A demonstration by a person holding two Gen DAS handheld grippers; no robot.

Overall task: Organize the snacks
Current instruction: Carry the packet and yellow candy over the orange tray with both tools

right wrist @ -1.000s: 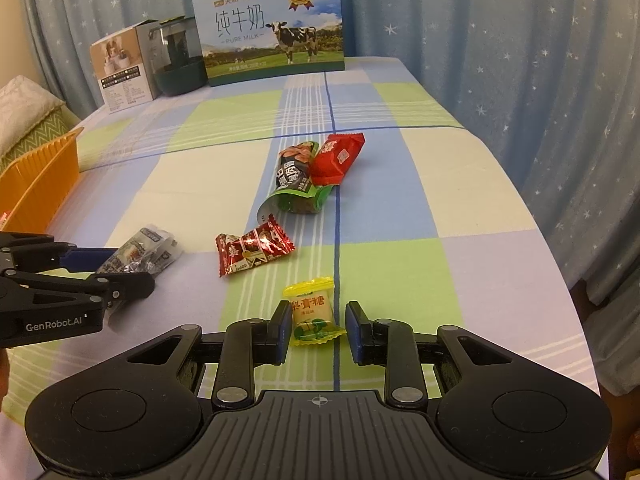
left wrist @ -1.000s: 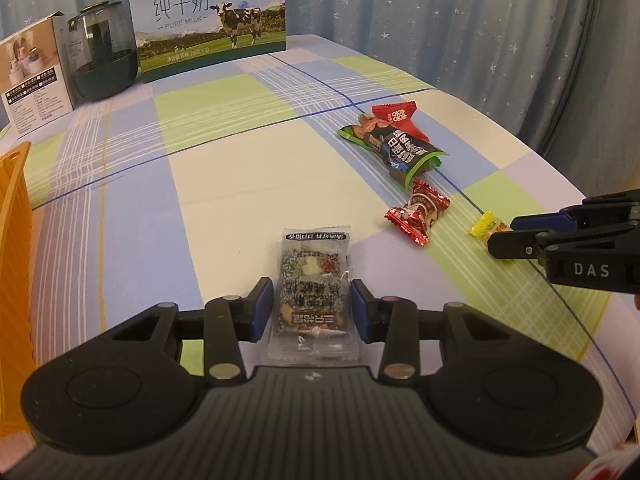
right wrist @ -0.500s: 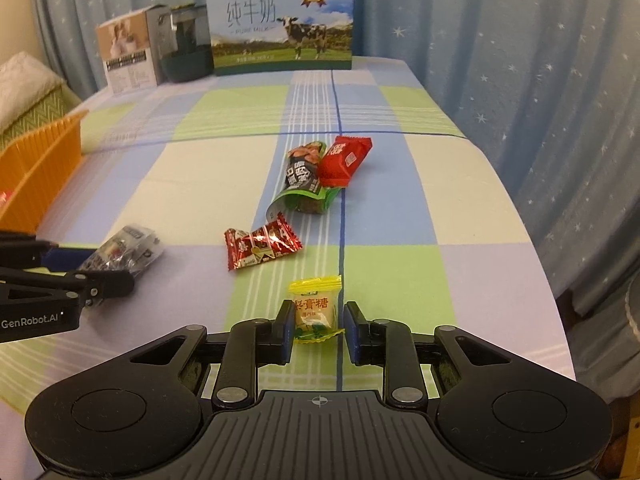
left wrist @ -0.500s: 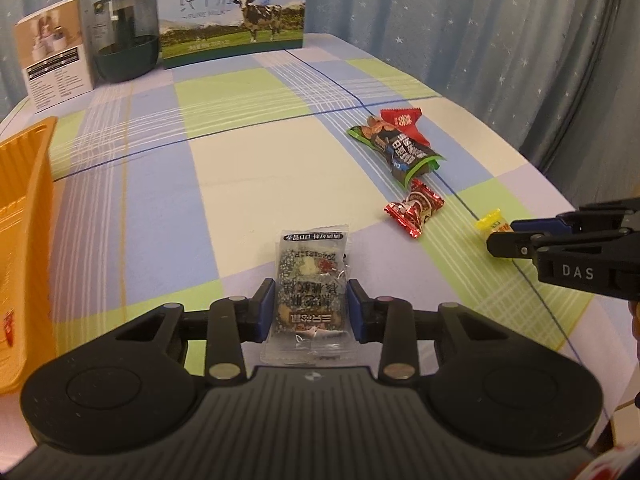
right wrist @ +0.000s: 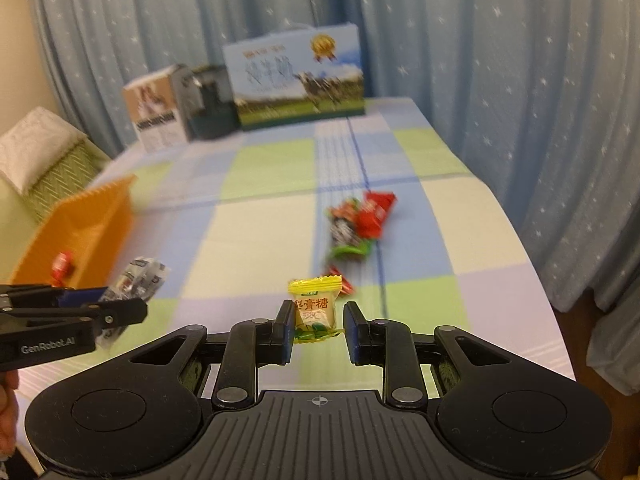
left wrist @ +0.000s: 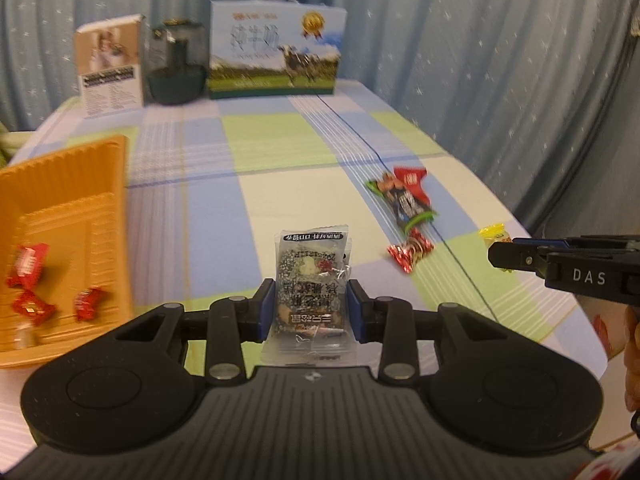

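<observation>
left wrist: blurry checked tablecloth (left wrist: 280,184), starry curtain (left wrist: 480,60) behind.

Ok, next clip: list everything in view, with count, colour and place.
clear snack packet: one, dark filling, in left gripper
yellow candy: one, in right gripper
green snack bag: one, mid-table
red packet: one, beside the green bag
red twist candy: one, near the green bag
orange tray: one, left edge
red candies: three, in the tray
milk carton box: one, blue, far end
dark container: one, far end
white box: one, far end
checked tablecloth: one, pastel
starred curtain: blue, behind
left gripper: black, shut
right gripper: black, shut
</observation>
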